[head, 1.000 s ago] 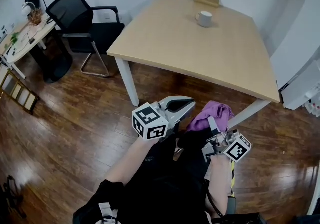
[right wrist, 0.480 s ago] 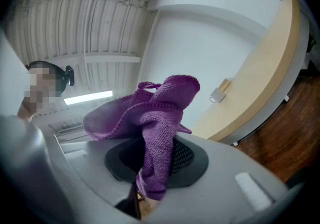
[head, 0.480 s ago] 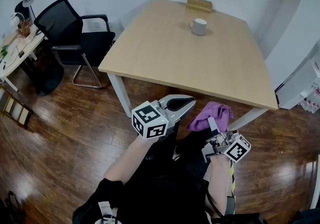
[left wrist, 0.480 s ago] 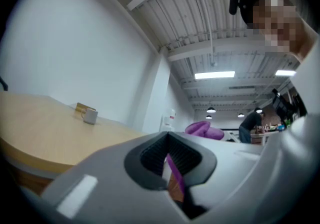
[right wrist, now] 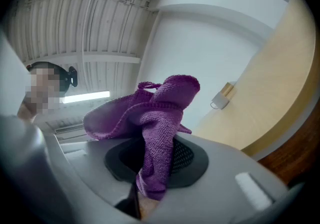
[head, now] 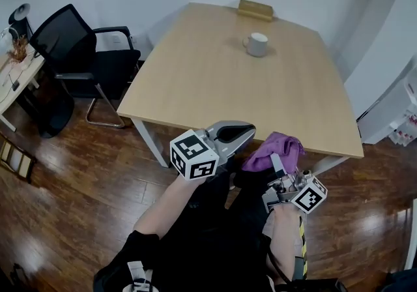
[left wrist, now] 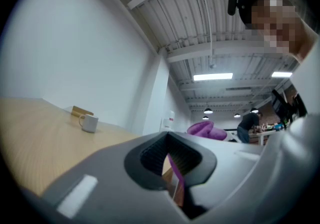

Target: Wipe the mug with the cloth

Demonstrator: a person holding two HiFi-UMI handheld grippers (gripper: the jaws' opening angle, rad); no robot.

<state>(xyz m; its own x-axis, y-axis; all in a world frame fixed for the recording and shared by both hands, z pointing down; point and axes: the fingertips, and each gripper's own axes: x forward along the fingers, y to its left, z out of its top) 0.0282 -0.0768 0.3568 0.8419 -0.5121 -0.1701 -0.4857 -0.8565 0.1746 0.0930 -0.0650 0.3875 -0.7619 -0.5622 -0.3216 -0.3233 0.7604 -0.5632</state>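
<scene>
Approach phase, judged from both grippers being short of the table (head: 215,88). The right gripper (right wrist: 155,168) is clamped on the purple cloth (right wrist: 157,110), which bunches up above and ahead of its jaws. The left gripper (left wrist: 170,160), just to the left of the right one, has its jaws closed with nothing between them. The mug (head: 257,44) stands upright well ahead of both grippers, far across the table, with its handle on the left gripper's side and a wooden block (head: 255,9) beyond it. For a clean approach, the clamp on the cloth should remain firm. The left jaws will probably need to part and steady the mug first, since a one-sided push may slide or tip it. The loose fold, not the jaw tips, should meet the mug wall
</scene>
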